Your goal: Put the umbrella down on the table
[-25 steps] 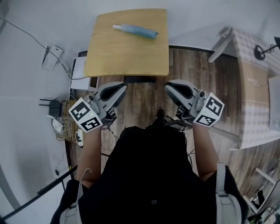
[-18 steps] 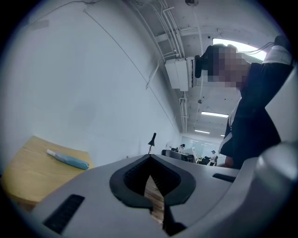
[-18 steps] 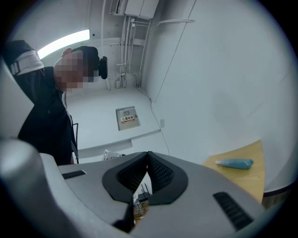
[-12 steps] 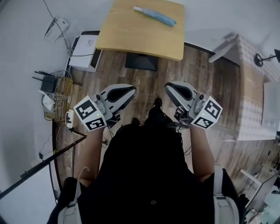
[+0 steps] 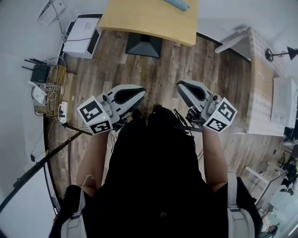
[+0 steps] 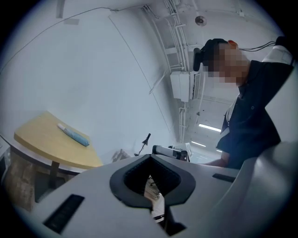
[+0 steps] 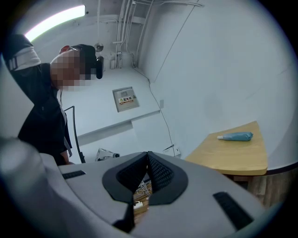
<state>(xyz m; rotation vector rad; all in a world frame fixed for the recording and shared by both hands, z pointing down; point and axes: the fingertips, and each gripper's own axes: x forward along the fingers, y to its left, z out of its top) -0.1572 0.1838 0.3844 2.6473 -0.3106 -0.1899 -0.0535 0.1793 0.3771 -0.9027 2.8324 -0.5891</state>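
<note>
The folded blue umbrella (image 5: 178,4) lies on the round wooden table (image 5: 149,18), at the very top edge of the head view and partly cut off. It also shows far off in the left gripper view as the umbrella (image 6: 73,134) and in the right gripper view as the umbrella (image 7: 235,136), flat on the tabletop (image 7: 233,155). My left gripper (image 5: 141,91) and right gripper (image 5: 179,85) are held level in front of my body, well short of the table. Both have their jaws shut with nothing between them.
The table's black base (image 5: 143,45) stands on the wooden floor. A white box (image 5: 81,39), a router (image 5: 39,73) and a power strip with cables (image 5: 60,111) lie at the left. A pale counter (image 5: 263,93) runs along the right. A black pole (image 5: 42,162) crosses the lower left.
The table and umbrella have slid toward the top edge of the head view as I backed away. Both grippers came along, still shut and empty.
</note>
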